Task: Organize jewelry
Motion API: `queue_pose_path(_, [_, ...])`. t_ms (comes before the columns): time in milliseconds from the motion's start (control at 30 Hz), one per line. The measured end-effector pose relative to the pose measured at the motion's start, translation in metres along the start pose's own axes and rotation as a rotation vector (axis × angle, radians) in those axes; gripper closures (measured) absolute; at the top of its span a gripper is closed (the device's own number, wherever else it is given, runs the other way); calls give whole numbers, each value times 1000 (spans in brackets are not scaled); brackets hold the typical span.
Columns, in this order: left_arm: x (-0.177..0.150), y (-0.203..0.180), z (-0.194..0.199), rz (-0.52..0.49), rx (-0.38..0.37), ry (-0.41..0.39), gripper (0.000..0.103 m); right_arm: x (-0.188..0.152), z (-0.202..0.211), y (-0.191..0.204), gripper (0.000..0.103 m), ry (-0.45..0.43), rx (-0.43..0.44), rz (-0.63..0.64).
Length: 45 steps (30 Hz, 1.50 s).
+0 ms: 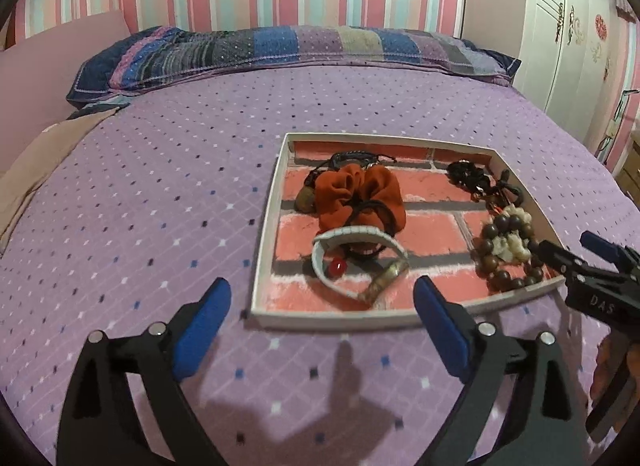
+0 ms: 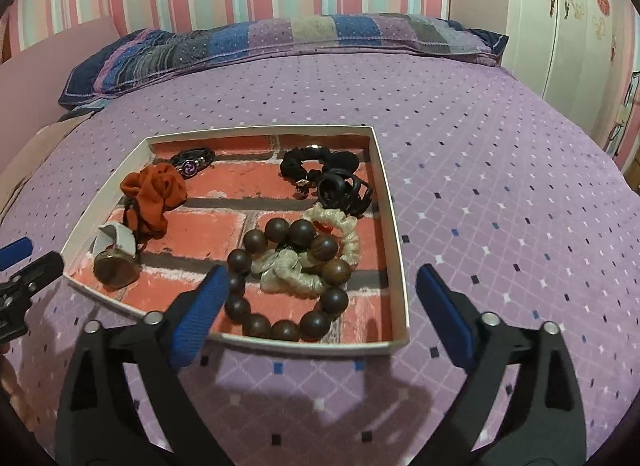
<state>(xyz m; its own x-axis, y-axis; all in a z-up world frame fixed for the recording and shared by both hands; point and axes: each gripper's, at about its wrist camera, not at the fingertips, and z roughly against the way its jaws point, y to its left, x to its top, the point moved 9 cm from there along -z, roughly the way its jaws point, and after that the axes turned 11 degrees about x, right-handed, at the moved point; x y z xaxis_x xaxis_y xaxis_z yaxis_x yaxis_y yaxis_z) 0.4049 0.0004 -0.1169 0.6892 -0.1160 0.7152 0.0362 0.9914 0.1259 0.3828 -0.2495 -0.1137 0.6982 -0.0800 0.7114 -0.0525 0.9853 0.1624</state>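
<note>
A white tray (image 1: pixel 269 225) with a red brick-pattern floor lies on the purple bedspread; it also shows in the right wrist view (image 2: pixel 394 225). In it lie an orange scrunchie (image 1: pixel 352 193), a white-strap watch (image 1: pixel 352 262), a brown bead bracelet (image 2: pixel 288 278), a cream scrunchie (image 2: pixel 316 262), a black hair claw (image 2: pixel 344 189), a black scrunchie (image 2: pixel 308 159) and a dark cord bracelet (image 2: pixel 192 159). My left gripper (image 1: pixel 322 298) is open and empty just before the tray's near edge. My right gripper (image 2: pixel 322 286) is open and empty over the tray's near right corner, above the beads.
The bed (image 1: pixel 140 205) is covered in a purple dotted spread, with a striped patchwork pillow (image 1: pixel 280 49) along the far side. A striped wall stands behind it and a white wardrobe (image 1: pixel 568 25) at the right. A pink cushion (image 1: pixel 60 49) lies far left.
</note>
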Motion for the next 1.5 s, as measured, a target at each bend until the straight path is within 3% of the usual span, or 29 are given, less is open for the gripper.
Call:
queue_pose_path(233, [-28,18,49,20,12,-27,7,-15,38,10,4,-5,2,2])
queue_pose_path(400, [-57,17,82,40,-62,-4,4,-43,81,19,4,-14,14,-4])
queue_pose_path(633, [-88,17,123,34,3,6,4,-76,138,42,4,-7,18,2])
queue_pose_path(700, [-93,19,136,59,-8,7,4,-85,151,48,4,-7,23,1])
queue_pose_path(1000, [-101,24,185,56,34,-70,4,-98,200,60,4,-86,46,21])
queue_pose_path(1500, [-100,33,211,86,70,-118,4,-99,241,62,4,-168,7,65])
